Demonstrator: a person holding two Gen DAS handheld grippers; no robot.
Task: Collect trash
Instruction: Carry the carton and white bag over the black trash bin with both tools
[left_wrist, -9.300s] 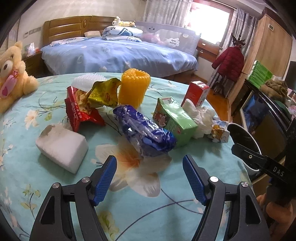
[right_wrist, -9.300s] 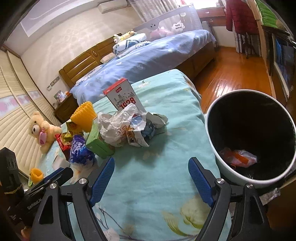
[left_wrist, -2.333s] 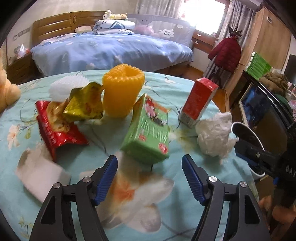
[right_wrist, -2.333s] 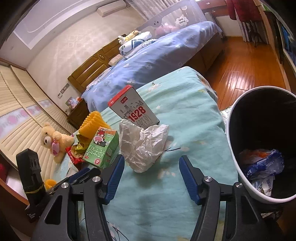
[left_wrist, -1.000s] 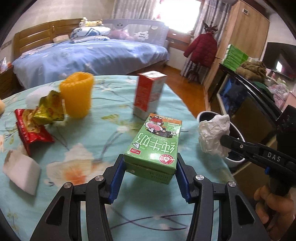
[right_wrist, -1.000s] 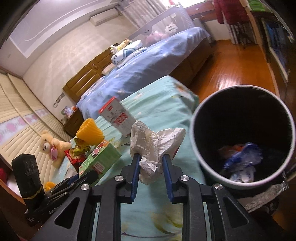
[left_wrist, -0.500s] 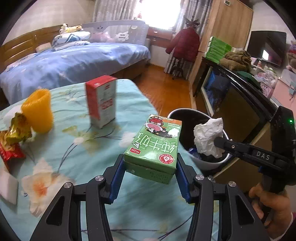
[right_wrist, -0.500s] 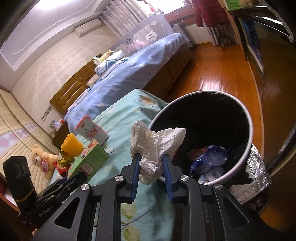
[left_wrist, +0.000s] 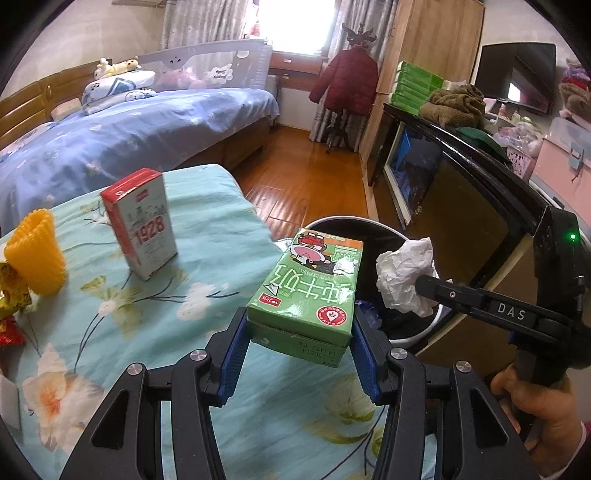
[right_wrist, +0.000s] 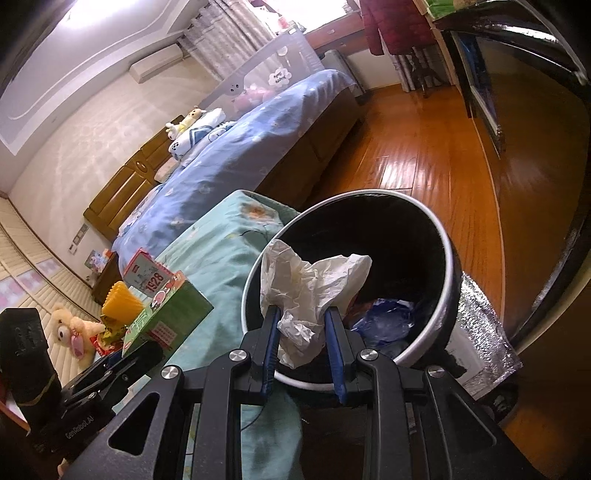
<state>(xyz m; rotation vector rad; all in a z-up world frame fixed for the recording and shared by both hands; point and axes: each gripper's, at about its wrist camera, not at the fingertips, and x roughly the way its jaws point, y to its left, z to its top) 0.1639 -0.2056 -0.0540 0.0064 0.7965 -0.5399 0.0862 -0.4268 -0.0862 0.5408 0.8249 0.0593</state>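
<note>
White crumpled tissue (right_wrist: 306, 295) pinched in my right jaws hangs over the bin (right_wrist: 448, 295), so I should release first, then bring over the left-clamped green carton (left_wrist: 310, 291).

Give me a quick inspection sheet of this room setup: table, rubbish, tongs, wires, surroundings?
Surface: table under a floral teal cloth.
Job's things: green carton and crumpled white paper, both lifted; bin holds blue wrappers.
Clutter: red-and-white 1928 carton upright, yellow ribbed cup, snack wrappers at the left edge.
Tongs: left tongs clamp the green carton near the table's edge; right tongs pinch the paper over the bin.
Cables: nothing seen.
Surroundings: blue bed, red coat on a stand, wooden floor.
</note>
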